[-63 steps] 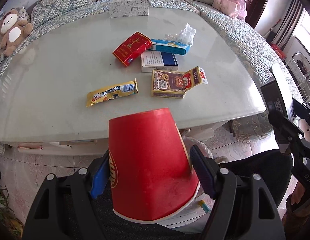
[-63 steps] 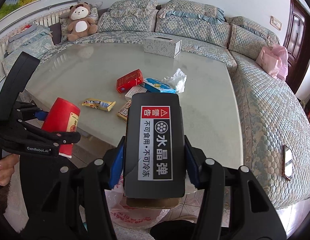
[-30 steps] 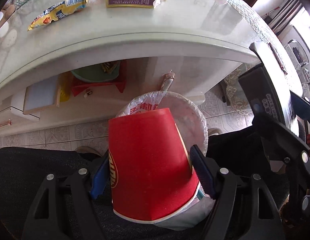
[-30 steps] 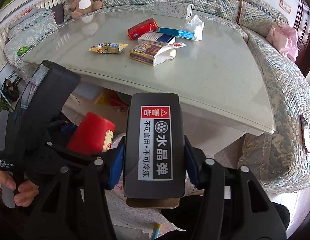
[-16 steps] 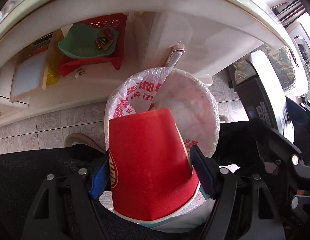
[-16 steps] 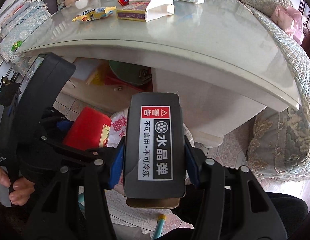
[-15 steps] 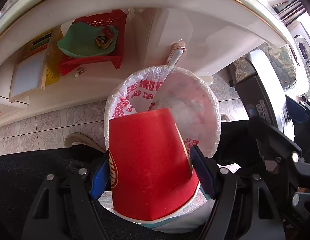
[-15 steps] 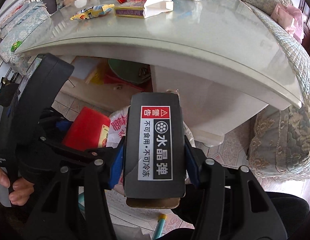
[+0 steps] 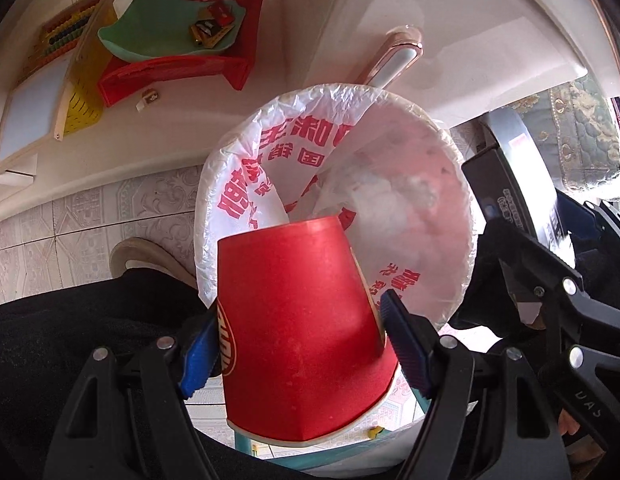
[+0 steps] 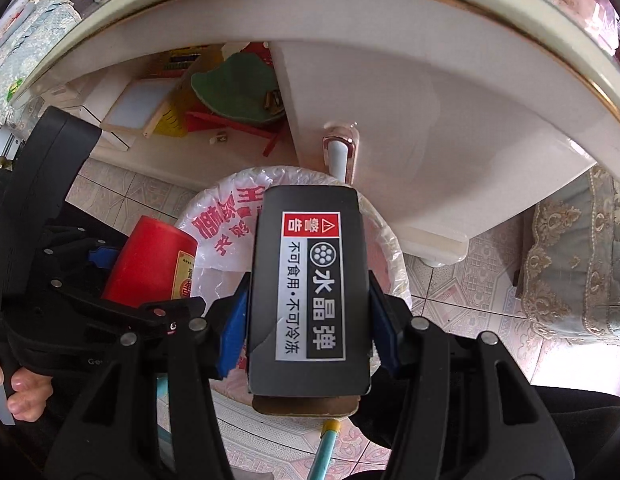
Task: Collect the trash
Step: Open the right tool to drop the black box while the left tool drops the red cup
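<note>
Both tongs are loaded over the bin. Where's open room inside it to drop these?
The far right of the lined bin looks open, bordered by the rim and the folded-in liner. The near left is crowded: the red cup overhangs it, and the black box covers the middle.

The left tongs (image 9: 300,338) are clamped on a red paper cup (image 9: 298,320), filling the lower centre of their view. The right tongs (image 10: 308,322) grip a black box (image 10: 310,296) at lower centre, with the left tongs at frame left.
</note>
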A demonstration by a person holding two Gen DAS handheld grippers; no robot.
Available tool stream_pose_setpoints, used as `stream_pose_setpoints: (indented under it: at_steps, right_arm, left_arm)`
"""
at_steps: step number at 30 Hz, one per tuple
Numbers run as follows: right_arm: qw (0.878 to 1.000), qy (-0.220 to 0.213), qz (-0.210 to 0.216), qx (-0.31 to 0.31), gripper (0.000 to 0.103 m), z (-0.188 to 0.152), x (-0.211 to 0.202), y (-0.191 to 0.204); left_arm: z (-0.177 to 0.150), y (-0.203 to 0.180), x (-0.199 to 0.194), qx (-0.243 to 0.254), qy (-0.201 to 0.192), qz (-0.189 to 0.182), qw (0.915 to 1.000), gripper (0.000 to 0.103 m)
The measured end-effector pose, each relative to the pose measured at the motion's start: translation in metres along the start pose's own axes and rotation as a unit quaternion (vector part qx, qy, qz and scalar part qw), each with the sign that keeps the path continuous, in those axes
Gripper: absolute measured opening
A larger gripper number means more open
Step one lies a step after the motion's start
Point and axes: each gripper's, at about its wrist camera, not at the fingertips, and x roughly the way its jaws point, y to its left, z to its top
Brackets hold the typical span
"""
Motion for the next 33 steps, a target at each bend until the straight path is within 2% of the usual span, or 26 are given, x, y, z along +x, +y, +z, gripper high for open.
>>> stream_pose_setpoints:
  at_steps: [2,5,8,12,15,19,20,22,24,33]
  right_arm:
    - [1.0,0.009,0.006,0.004,0.053,0.003,0.005,0.0]
    - [1.0,0.018,0.01,0.013,0.053,0.005,0.014,-0.004]
    - [1.0,0.024,0.008,0.019,0.053,0.006,0.022,-0.008]
    - [0.999,0.032,0.016,0.024,0.053,0.007,0.029,-0.01]
    - [0.999,0.042,0.008,0.023,0.053,0.007,0.039,-0.012]
    - [0.998,0.045,0.005,0.034,0.053,0.005,0.042,-0.02]
    - [0.998,0.044,0.004,0.039,0.054,0.005,0.043,-0.022]
    - [0.998,0.042,0.001,0.047,0.07,0.005,0.042,-0.026]
    - [0.998,0.038,-0.002,0.047,0.07,0.006,0.04,-0.027]
    - [0.998,0.037,-0.001,0.053,0.07,0.005,0.04,-0.03]
  left_arm:
    - [0.001,0.0,0.01,0.003,0.012,0.007,0.9999,0.073]
    - [0.003,0.001,0.022,-0.003,0.032,-0.007,0.9995,0.073]
    - [0.007,0.001,0.028,-0.006,0.035,-0.005,0.9993,0.073]
    - [0.01,0.003,0.036,-0.016,0.05,-0.025,0.9983,0.073]
    - [0.014,-0.001,0.041,-0.009,0.043,0.0,0.9991,0.073]
    - [0.017,-0.005,0.05,-0.009,0.057,0.0,0.9983,0.074]
    - [0.018,-0.006,0.053,-0.005,0.061,0.002,0.9981,0.075]
    - [0.019,-0.009,0.054,0.004,0.062,0.008,0.998,0.079]
    - [0.02,-0.011,0.054,0.008,0.061,0.017,0.998,0.084]
    - [0.023,-0.007,0.051,-0.002,0.058,0.024,0.998,0.085]
